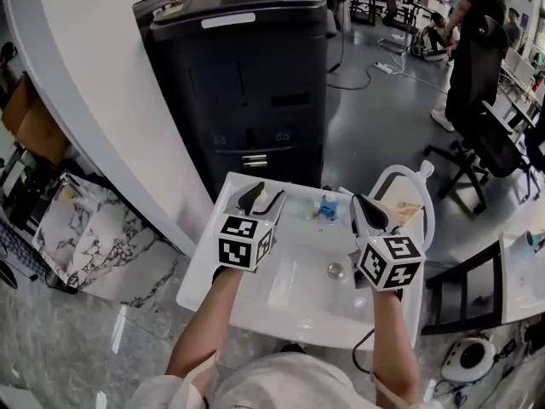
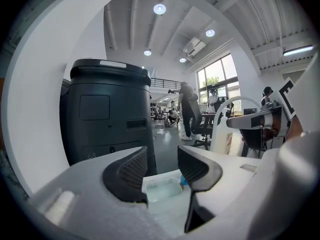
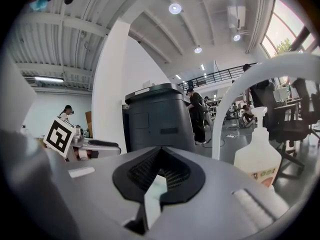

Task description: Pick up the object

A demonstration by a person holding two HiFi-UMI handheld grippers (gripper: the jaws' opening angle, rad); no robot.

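A small blue object [image 1: 328,207] sits on the back ledge of a white sink [image 1: 255,301], beside a clear plastic tub [image 1: 298,204]. My left gripper [image 1: 261,199] hovers over the sink's left rear, open, with nothing between its fingers. In the left gripper view the left gripper [image 2: 161,166] frames the tub [image 2: 162,189], and the blue object [image 2: 183,180] peeks out beside the right finger. My right gripper [image 1: 366,213] hangs over the sink's right side, just right of the blue object. In its own view the right gripper [image 3: 159,171] has its tips together and holds nothing.
A tall black machine [image 1: 247,75] stands right behind the sink. A white spray bottle [image 3: 257,156] and a curved white faucet [image 1: 400,173] are at the sink's right rear. The drain [image 1: 335,270] lies in the basin. A person [image 1: 468,49] and an office chair [image 1: 485,152] are farther right.
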